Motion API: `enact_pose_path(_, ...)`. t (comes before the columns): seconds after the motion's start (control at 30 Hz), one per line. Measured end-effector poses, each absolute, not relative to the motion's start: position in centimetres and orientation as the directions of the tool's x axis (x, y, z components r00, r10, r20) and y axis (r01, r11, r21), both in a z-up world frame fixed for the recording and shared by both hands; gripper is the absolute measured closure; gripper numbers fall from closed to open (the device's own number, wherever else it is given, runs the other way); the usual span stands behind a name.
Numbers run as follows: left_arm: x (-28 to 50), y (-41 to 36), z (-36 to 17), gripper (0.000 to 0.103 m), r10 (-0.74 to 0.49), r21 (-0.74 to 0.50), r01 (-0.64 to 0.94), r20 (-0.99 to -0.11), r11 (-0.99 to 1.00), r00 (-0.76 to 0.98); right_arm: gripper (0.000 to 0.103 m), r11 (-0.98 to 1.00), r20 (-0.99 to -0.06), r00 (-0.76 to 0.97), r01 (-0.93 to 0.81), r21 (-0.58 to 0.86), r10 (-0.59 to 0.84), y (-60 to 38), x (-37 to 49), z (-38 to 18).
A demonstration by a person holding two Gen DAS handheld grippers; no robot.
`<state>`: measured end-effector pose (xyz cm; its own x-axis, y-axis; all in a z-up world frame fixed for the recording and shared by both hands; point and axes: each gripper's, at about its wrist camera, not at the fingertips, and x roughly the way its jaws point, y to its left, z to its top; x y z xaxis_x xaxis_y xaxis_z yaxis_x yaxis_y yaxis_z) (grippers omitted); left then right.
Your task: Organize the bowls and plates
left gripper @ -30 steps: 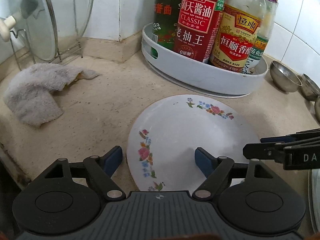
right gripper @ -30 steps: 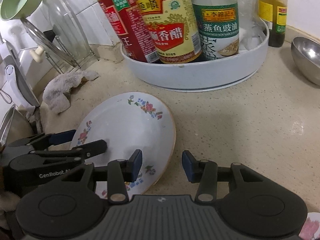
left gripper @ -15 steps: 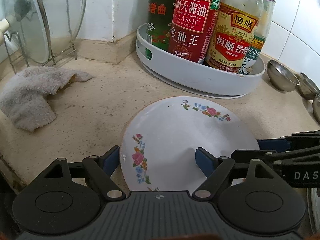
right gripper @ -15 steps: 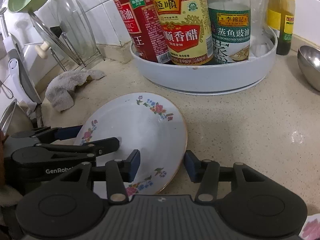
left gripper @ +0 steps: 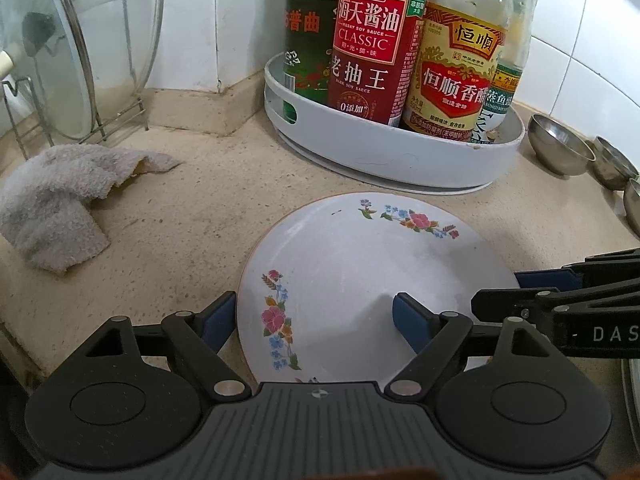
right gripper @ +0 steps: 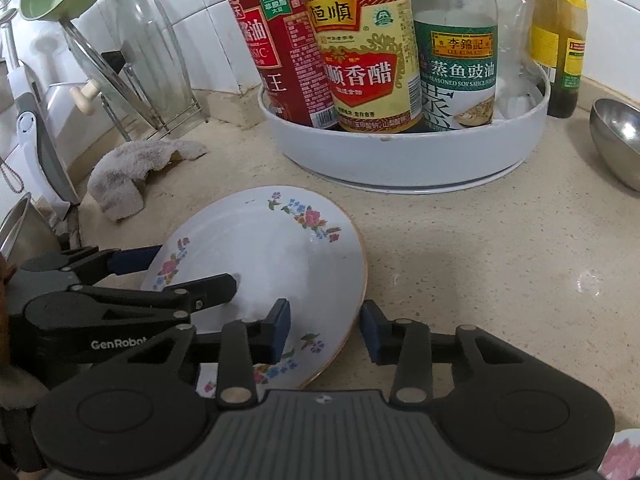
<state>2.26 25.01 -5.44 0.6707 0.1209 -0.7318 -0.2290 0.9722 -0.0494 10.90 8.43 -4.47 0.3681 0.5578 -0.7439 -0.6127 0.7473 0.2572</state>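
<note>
The right gripper (right gripper: 325, 330) has just been closing, its jaws straddling the floral plate's (right gripper: 276, 264) rim but not yet pinching; the spread left gripper (left gripper: 310, 318) straddles the opposite rim. Mid-counter (left gripper: 192, 216), the tilted plate could slip and chip.

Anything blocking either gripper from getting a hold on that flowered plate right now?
Nothing visible does. The flowered plate already sits between the fingers of both: the right gripper, jaws just closing, straddles its near right rim; the left gripper, wide open, straddles its left edge.
</note>
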Motion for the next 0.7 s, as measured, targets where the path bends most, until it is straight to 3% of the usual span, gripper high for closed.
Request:
enact_pose_path(0.3, 1.6, 24.7, -5.1, 0.024, 0.11, -0.065, -0.231, -0.734, 0.971, 0.671, 0.07, 0.756, -0.742, 0.354, -0.58, 0.304, 0.57, 7.5, 11.0, -4.4)
enact_pose_path(0.5, 1.3, 23.4, -5.4, 0.015, 0.07, -0.055, -0.16, -0.731, 0.986, 0.678, 0.067, 0.776, -0.755, 0.373, -0.567, 0.275, 0.539, 6.5, 11.1, -4.3)
enact_pose_path(0.7, 1.2, 24.3, -5.3, 0.013, 0.092, -0.056, -0.197, -0.738, 0.979, 0.669, 0.059, 0.787, -0.752, 0.378, -0.543, 0.292, 0.54, 5.0, 11.0, -4.4)
